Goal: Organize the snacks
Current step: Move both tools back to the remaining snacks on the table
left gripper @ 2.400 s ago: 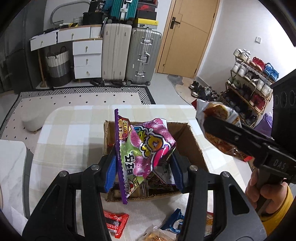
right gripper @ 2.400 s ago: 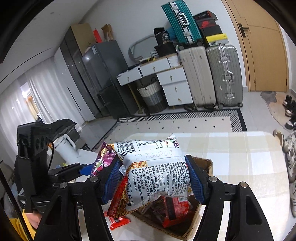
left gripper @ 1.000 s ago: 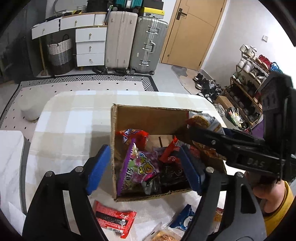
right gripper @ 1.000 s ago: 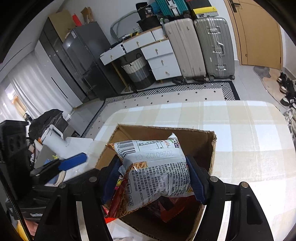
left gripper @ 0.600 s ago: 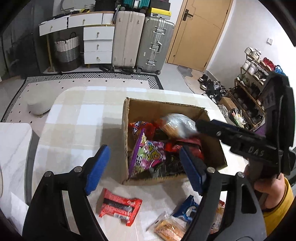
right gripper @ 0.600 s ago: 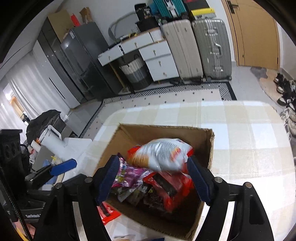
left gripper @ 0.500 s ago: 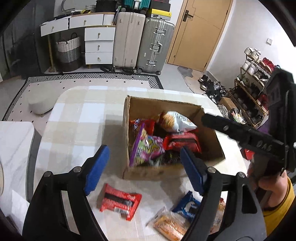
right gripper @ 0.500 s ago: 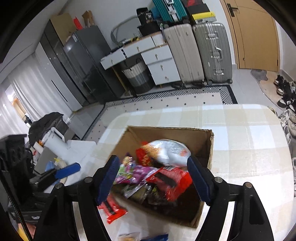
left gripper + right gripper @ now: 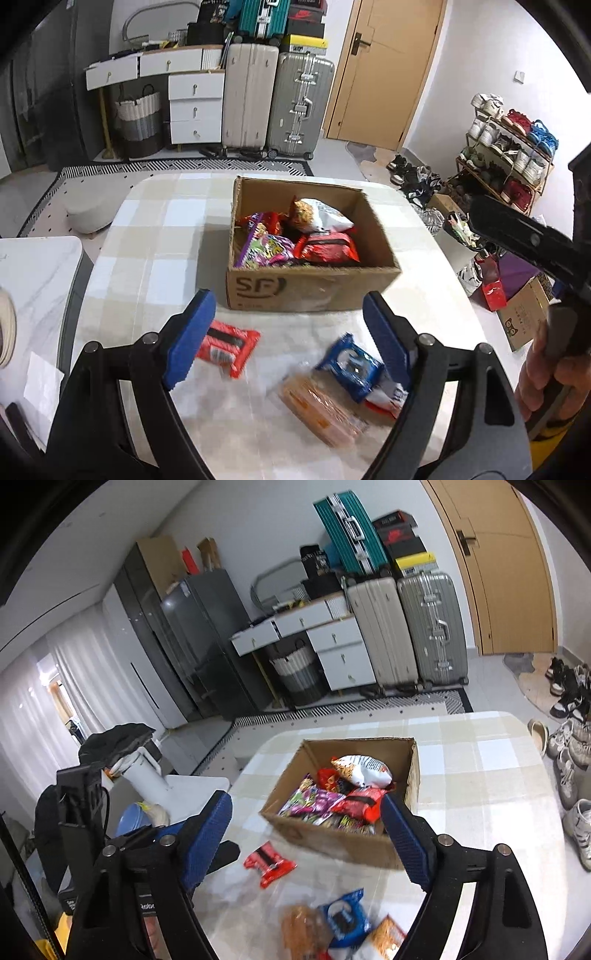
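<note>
Several snack packets already fill the cardboard box [image 9: 314, 284] at mid-bench [image 9: 147, 236], gathered so that the loose ones can join them. Nearer the cameras lie a red packet [image 9: 227, 343], an orange packet [image 9: 317, 410] and a blue packet [image 9: 351, 365], with nothing between them and the box. Left claw [image 9: 284, 332] and right claw [image 9: 306, 834] hang above these, both empty with jaws opening.

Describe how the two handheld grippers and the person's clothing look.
Both the left gripper and the right gripper are black plastic frames with silver bolts and ridged blue finger pads. In the left view, the right gripper's black body sits on a handle held in a hand above a yellow sleeve. A black cable runs along the left gripper's body.
</note>
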A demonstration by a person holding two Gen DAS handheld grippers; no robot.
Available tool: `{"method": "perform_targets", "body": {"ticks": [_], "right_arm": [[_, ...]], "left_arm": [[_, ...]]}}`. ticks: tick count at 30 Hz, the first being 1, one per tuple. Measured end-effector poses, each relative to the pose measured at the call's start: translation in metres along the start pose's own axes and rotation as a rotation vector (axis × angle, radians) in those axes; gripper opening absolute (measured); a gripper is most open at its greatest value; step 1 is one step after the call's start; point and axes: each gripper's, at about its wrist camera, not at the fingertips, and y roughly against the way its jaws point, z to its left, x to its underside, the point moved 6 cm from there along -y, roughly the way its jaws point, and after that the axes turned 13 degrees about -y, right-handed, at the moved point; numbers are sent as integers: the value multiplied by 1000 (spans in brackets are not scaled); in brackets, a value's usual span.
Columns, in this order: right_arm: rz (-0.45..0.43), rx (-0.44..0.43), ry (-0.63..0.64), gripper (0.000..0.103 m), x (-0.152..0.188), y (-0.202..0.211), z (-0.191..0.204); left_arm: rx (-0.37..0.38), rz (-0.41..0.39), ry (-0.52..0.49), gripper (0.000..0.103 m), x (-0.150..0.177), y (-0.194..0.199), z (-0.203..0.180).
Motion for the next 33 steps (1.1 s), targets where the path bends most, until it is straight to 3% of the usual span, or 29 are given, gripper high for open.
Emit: {"method": "perform_targets", "body": {"ticks": [11, 17, 19, 21, 26, 33], "right_arm": [[-141, -82, 62, 100, 55, 92, 21], [-187, -96, 64, 102, 79, 116, 20], [-189, -96, 55, 102, 83, 119, 16], [-199, -85, 44, 102, 86, 120, 9], [-204, -52, 45, 102, 104, 119, -6], [-183, 12, 52, 102, 144, 103, -36]], "left_arm": [[-7, -75, -12, 84, 42, 75, -36], [-31, -118, -21, 91, 65, 107, -48], [-34, -131, -18, 102, 74, 115, -52], [-46, -149, -23, 102, 80, 121, -53], [-54, -146, -34, 102, 99, 119, -55], [-39, -77, -18, 102, 136, 83, -52]]}}
